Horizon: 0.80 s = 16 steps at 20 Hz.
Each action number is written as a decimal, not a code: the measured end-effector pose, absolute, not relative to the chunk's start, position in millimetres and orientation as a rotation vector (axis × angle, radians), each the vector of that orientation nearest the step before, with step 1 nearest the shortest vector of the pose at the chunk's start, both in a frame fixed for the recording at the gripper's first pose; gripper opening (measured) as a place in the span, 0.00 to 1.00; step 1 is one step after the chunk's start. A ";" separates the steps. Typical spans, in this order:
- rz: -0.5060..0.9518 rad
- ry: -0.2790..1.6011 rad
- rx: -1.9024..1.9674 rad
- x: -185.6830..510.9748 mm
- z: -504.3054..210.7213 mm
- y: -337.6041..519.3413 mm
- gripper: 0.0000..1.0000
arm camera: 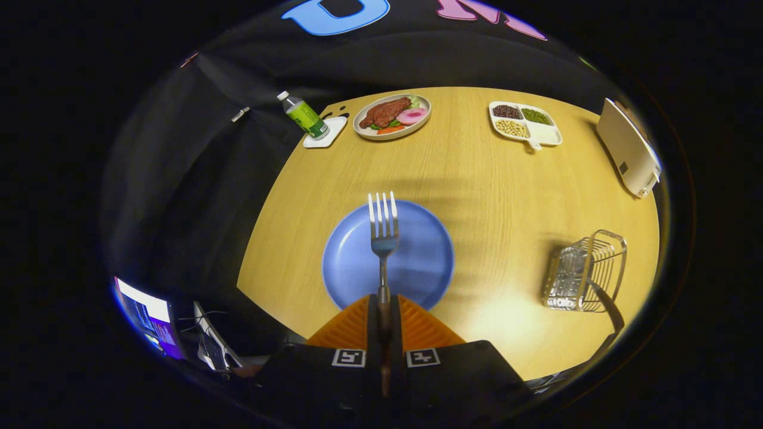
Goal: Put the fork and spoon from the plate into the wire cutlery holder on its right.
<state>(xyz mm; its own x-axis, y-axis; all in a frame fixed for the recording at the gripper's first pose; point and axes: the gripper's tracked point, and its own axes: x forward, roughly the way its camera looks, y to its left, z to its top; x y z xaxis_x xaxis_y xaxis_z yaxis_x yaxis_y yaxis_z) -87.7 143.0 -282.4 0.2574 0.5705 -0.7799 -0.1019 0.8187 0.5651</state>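
Note:
My gripper [383, 305] is shut on the handle of a silver fork [383, 229]. The fork sticks straight out ahead of the orange fingers [351, 325], tines pointing away, raised over the blue plate [417, 262]. The plate lies on the wooden table just beyond the fingers and nothing else rests on its visible surface. The wire cutlery holder [587, 271] stands to the right of the plate, near the table's right edge, with something silvery inside that I cannot make out.
At the table's far side are a plate of food [391, 116], a divided tray of beans [524, 123] and a bottle [304, 114] on a white coaster. A white appliance [629, 149] stands at the far right. A screen [149, 319] glows off the table's left.

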 end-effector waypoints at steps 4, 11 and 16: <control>0.447 1.268 0.412 -98.3 -275.1 72.5 0.10; 0.377 1.404 0.343 -112.9 -280.1 -45.5 0.10; 0.361 1.530 0.305 -124.0 -297.1 -84.6 0.10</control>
<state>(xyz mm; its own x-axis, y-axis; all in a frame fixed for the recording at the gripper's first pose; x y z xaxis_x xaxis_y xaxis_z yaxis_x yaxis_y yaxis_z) -124.0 -84.6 -297.1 0.0071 0.4132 -0.9106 -0.0379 0.9101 0.4127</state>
